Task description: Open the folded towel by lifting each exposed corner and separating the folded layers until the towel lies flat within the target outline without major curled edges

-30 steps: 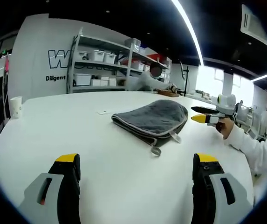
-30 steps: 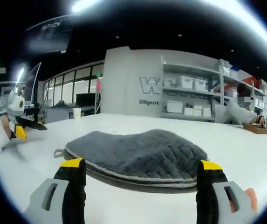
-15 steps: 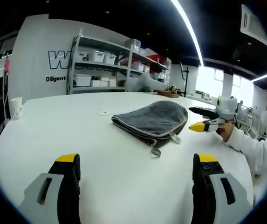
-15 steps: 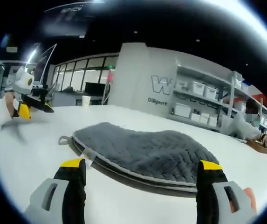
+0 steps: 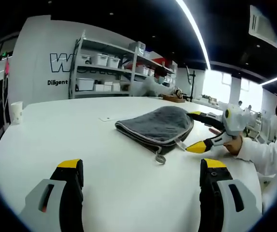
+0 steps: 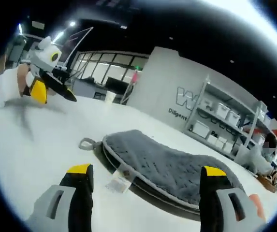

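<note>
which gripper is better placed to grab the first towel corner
Right. In the left gripper view the right gripper is open right beside the folded gray towel, near its label and hanging loop. The left gripper is open too, but a stretch of bare white table separates it from the towel.

fuzzy grey cloth towel [image 5: 158, 124] on a smooth matt white table [image 5: 56, 130].

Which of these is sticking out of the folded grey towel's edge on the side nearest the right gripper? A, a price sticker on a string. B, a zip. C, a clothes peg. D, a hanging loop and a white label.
D: in the right gripper view the towel shows a grey hanging loop at its corner and a white label lying on the table just ahead of the open right gripper.
</note>
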